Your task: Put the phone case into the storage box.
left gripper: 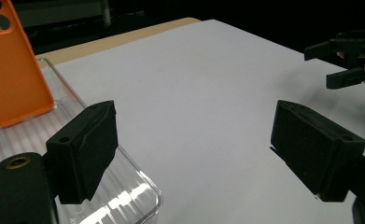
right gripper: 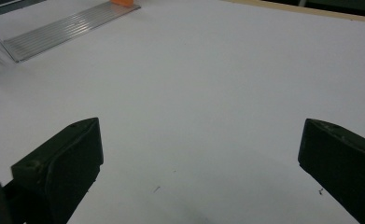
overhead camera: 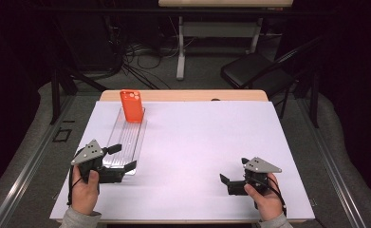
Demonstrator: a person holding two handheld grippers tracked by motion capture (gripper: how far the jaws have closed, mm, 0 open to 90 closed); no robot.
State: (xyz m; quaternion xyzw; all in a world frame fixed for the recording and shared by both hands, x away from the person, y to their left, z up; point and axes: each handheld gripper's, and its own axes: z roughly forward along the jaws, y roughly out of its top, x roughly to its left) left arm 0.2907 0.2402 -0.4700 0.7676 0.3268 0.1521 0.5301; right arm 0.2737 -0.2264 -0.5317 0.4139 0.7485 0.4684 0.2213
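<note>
Left gripper (overhead camera: 125,156) held wide open over near end of clear tray (overhead camera: 126,137), nothing gripped. Orange phone case (overhead camera: 132,106) propped at tray's far end (top cut off in left gripper view). Right gripper (overhead camera: 225,180) open, empty.

White sheet (overhead camera: 202,152) covered tabletop — wooden edge (overhead camera: 183,95) showed at far side. Beyond it, black folding chair (overhead camera: 249,71) stood on grey floor, cables (overhead camera: 140,57) trailed near white desk leg (overhead camera: 180,47) — background dark.
</note>
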